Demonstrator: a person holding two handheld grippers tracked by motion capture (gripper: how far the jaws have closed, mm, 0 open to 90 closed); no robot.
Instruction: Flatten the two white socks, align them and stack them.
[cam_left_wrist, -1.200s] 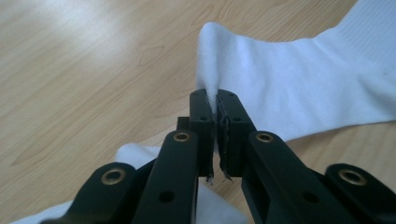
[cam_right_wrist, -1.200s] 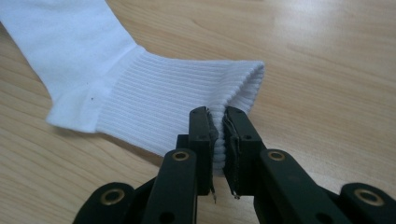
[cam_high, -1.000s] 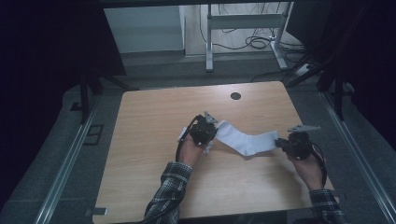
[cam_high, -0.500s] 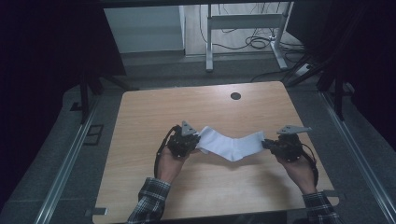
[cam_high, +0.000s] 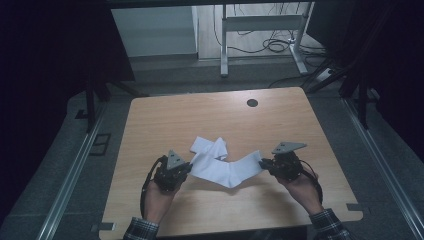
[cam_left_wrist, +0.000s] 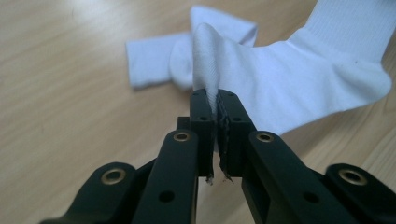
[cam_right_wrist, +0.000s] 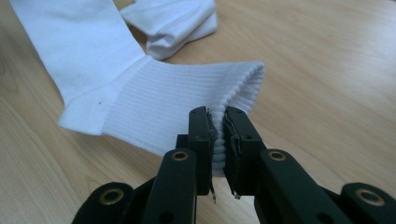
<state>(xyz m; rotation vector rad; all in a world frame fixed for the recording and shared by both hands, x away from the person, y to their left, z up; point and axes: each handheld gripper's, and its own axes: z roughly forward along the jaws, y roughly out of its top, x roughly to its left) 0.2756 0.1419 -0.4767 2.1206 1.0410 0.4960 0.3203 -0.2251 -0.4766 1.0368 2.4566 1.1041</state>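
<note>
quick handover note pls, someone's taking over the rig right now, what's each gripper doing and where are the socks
Left gripper: shut on the toe end of the held sock.
Right gripper: shut on that sock's ribbed cuff.
The held sock hangs stretched between the two grippers, sagging in the middle, low over the table.
The second sock lies crumpled on the table just behind it, untouched.
Done: one sock picked up and spread out by both ends.
Left, probably: lay it flat or fold it, then deal with the second sock.

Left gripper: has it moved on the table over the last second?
Yes. The left gripper, shut on the held sock, has drawn back toward the person's table edge and farther from the round hole.
</note>
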